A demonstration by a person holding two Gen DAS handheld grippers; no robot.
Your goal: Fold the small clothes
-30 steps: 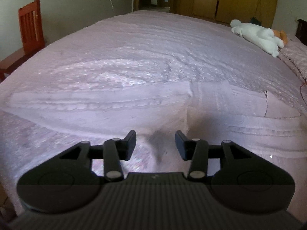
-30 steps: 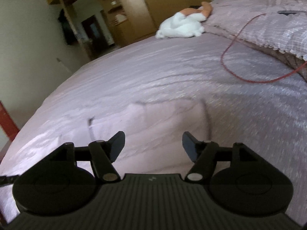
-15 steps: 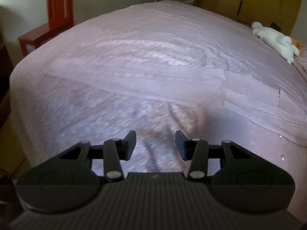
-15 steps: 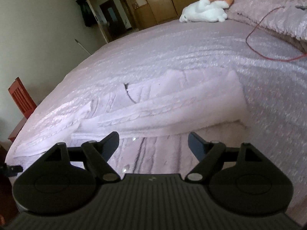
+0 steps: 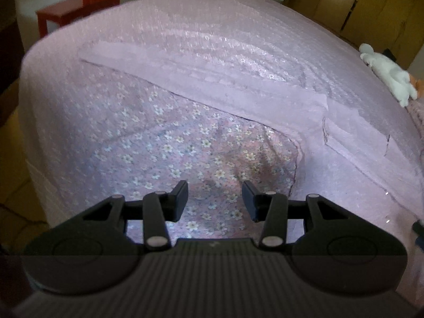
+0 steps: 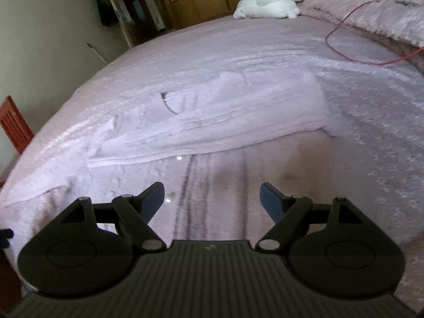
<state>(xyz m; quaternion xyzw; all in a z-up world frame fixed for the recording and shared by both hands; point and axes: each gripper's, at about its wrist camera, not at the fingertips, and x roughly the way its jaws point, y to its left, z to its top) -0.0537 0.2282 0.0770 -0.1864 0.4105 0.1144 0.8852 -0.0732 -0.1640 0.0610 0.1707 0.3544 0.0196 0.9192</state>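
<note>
The left gripper has its fingers spread with nothing between them, and it hangs over a floral-print cloth that lies flat on the bed, near the bed's near edge. The cloth's far side tucks under a long pale lilac knit garment, which runs across the bed from the left side toward the right. The right end of the garment shows a dark-stitched edge.

The right gripper is also spread and holds nothing. It hangs above a pale stretch of fabric marked with dark lengthwise lines; whether this belongs to the garment or the cloth I cannot tell. Just beyond it the knit garment lies in a folded band across the bed.

Toward the bed's far right corner lies a white soft toy, well apart from the clothes, and a red cable loops over the cover near the right edge. A red wooden chair stands beside the bed's far left side.
</note>
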